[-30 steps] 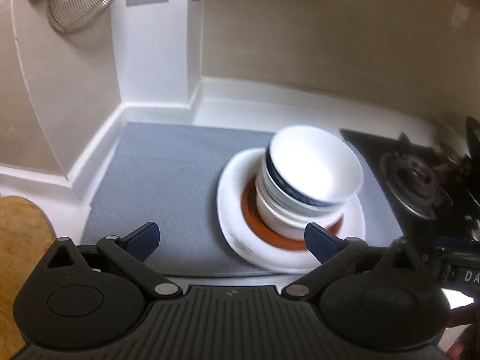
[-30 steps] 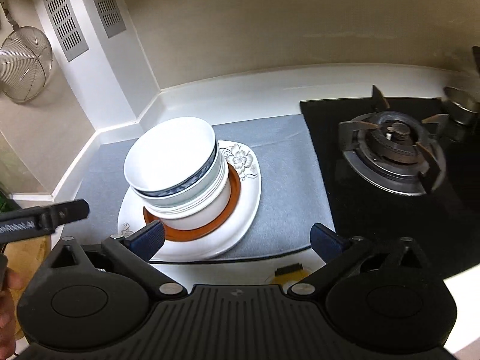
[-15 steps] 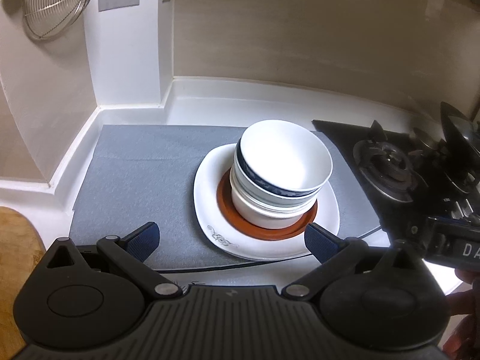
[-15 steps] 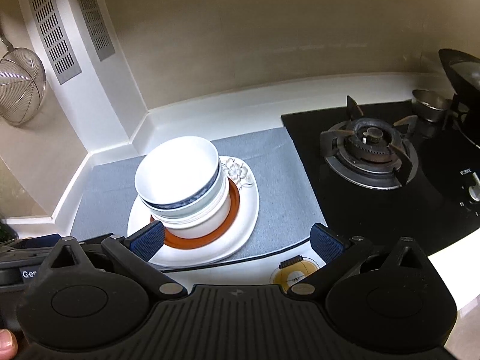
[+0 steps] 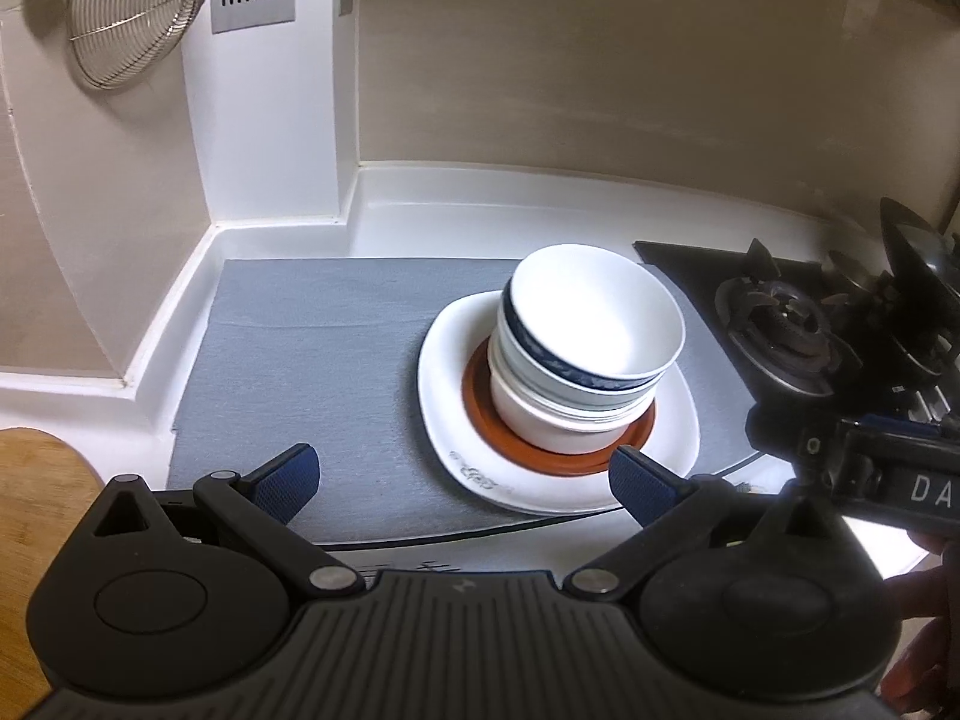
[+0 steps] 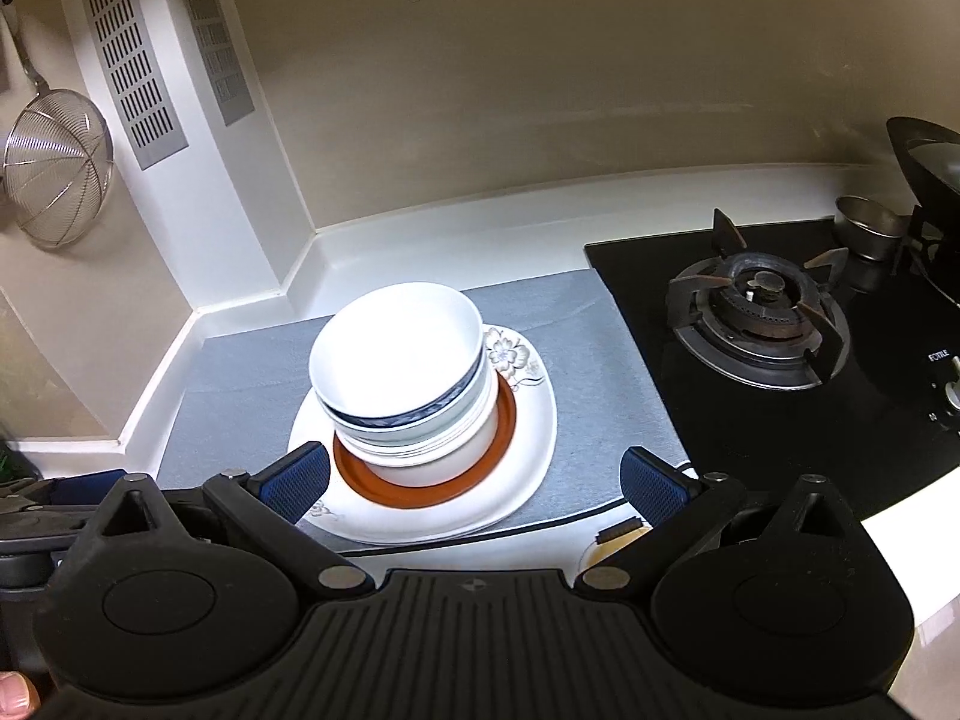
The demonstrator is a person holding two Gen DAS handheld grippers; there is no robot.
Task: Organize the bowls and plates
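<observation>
A stack of white bowls [image 5: 591, 342] [image 6: 408, 378], the top one blue-banded, sits on a brown plate [image 5: 540, 456] [image 6: 504, 456]. That rests on a white flowered plate [image 5: 444, 396] [image 6: 528, 450] on a grey mat [image 5: 312, 348] [image 6: 240, 372]. My left gripper [image 5: 465, 483] stands open, pulled back above the mat's near edge, nothing between its fingers. My right gripper [image 6: 474, 483] is also open and empty, hovering at the stack's near side. In the left wrist view the right gripper's body shows at the right edge.
A black gas hob [image 6: 762, 324] [image 5: 786, 330] lies right of the mat, with a small steel cup [image 6: 870, 228] and a dark wok [image 6: 930, 150] behind it. A wire strainer [image 5: 132, 6] [image 6: 54, 180] hangs on the left wall. A wooden board [image 5: 36, 480] lies at the left.
Both grippers have drawn back and risen from the stack, so the dishes look smaller and farther. The stack itself has not moved.
</observation>
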